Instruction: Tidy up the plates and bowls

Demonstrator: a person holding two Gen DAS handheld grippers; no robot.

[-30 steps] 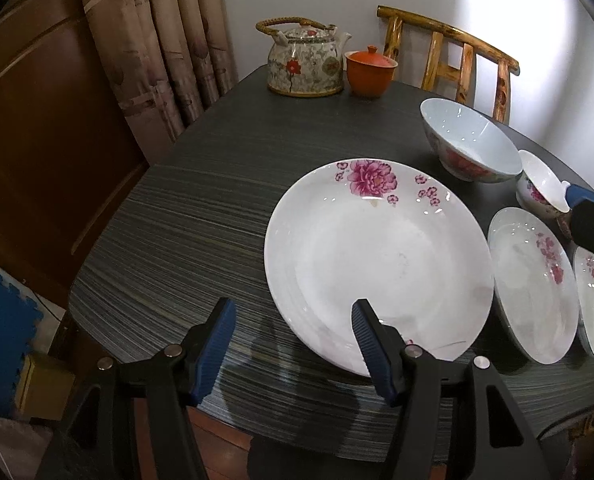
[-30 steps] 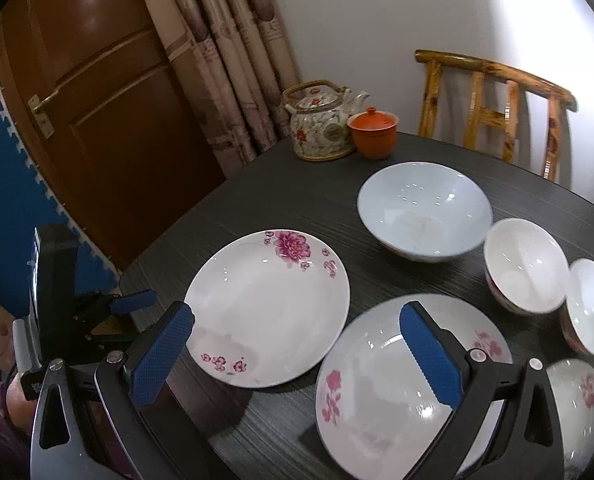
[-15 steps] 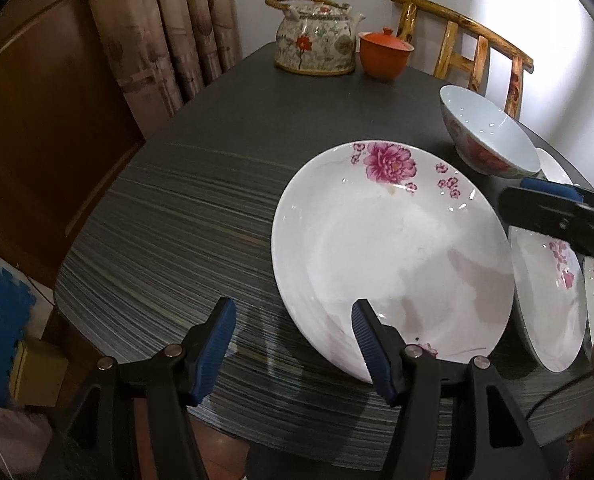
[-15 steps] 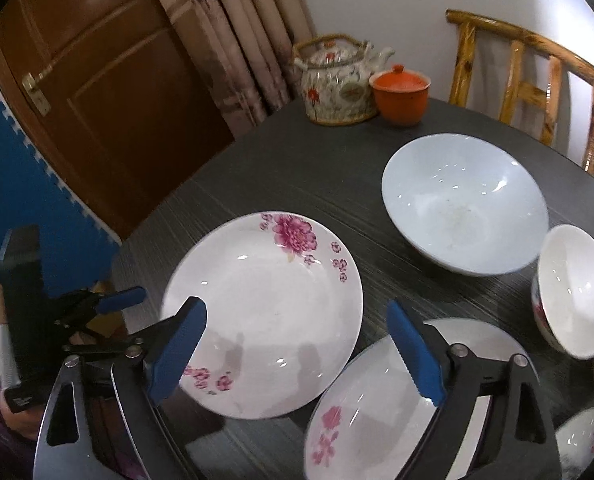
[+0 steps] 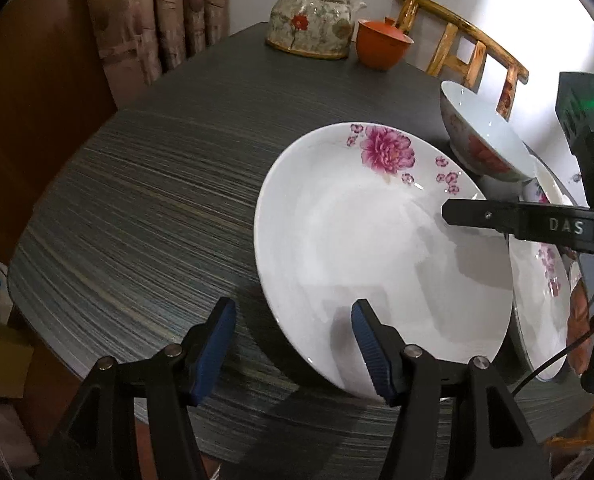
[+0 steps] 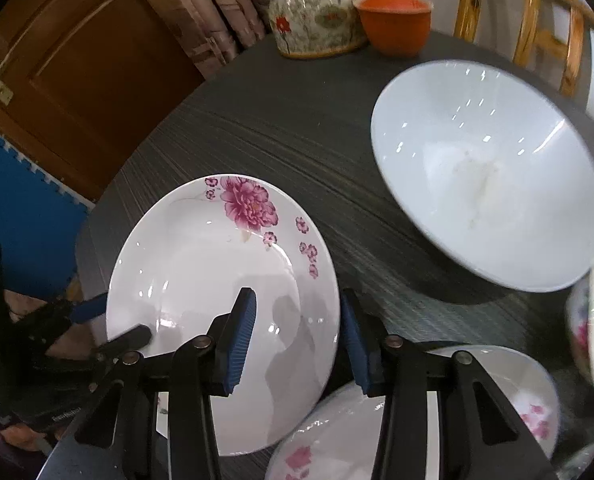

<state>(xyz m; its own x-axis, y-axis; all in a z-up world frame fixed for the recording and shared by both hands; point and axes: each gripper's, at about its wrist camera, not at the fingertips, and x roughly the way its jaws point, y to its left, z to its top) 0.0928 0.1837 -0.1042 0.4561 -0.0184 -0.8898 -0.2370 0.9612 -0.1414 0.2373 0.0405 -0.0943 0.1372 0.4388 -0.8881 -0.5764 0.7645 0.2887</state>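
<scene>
And there you had both grippers on the big flowered plate [image 6: 201, 280], lying flat on the dark striped table [image 5: 145, 184], peony toward the teapot [image 6: 313, 20]. Your right gripper [image 6: 293, 340] had its jaws straddling the plate's right rim: one blue pad over the white well, the other outside the edge, toward the smaller plate [image 6: 337, 436] just beside it. Those jaws had just been closing, with the rim between them, yet a gap showed on both sides, so I read no pinch there.

Your left gripper [image 5: 293, 354] stood wide open at the near-left edge, one pad above the plate, the other out over bare table, touching nothing.

So the rim ran between the right jaws, almost in line with the pads. The right hand looked nearer to a hold; it needed only to close down. The large bowl [image 6: 485, 176] sat well apart, beyond.
</scene>
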